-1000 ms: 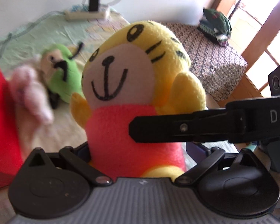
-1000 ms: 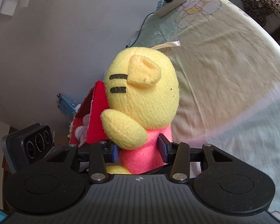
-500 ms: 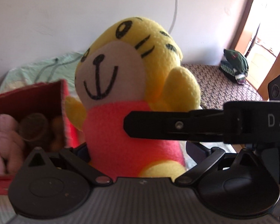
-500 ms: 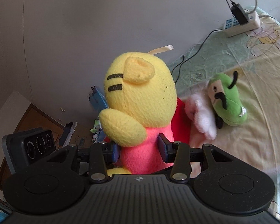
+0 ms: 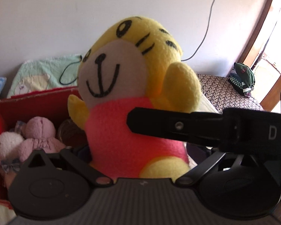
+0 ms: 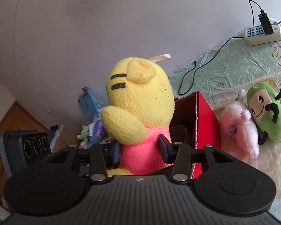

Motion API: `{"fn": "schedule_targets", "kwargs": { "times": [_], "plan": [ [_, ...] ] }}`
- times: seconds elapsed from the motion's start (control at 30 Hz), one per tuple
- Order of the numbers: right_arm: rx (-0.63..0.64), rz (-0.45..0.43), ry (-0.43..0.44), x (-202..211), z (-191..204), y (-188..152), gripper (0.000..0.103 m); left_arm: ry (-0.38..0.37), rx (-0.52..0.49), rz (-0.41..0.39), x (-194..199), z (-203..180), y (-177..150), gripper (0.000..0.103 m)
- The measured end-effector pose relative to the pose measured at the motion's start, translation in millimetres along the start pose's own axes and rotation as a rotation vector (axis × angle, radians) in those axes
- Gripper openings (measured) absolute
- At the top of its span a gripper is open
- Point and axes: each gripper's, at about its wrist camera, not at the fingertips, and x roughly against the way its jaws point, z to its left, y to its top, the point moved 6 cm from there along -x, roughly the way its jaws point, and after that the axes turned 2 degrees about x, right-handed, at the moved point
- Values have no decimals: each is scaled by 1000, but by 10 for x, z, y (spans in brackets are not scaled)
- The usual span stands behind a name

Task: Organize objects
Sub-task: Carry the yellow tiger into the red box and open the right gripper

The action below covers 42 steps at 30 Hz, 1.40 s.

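The yellow tiger (image 6: 138, 112) is clamped at its pink body by the right gripper (image 6: 140, 150) and is held above the open red box (image 6: 206, 123); whether the left gripper (image 5: 134, 150) is closed on it cannot be told. In the left view, pink plush toys (image 5: 28, 140) are seen inside the box at 9 o'clock. A pale bed sheet (image 6: 234, 65) is spread below a white wall (image 6: 103, 28), with a power strip (image 6: 262, 33) at 2 o'clock and a green plush (image 6: 266, 112) beside a pink plush (image 6: 239, 131) at 3 o'clock.

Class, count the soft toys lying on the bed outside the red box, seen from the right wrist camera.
2: a pink plush against the red box, and a green plush beside it. Others may be hidden.
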Motion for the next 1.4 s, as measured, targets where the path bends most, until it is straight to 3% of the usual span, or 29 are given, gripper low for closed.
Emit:
{"fn": "schedule_targets", "kwargs": {
  "times": [0.2, 0.5, 0.7, 0.8, 1.0, 1.4],
  "plan": [
    [-46, 35, -137, -275, -111, -53, 44, -69, 40, 105, -315, 261, -72, 98],
    [-38, 62, -280, -408, -137, -121, 47, -173, 105, 173, -503, 477, -180, 102],
    [-60, 24, -279, -334, -146, -96, 46, -185, 86, 170, -469, 538, -209, 102],
    [-57, 3, -259, -328, -117, -72, 37, -207, 94, 166, -405, 569, -223, 102],
    [-31, 29, -288, -464, -146, -129, 28, -161, 66, 178, -446, 595, -208, 102],
    [6, 40, -323, -489, -264, -192, 27, -69, 41, 226, -591, 519, -241, 101]
  ]
}}
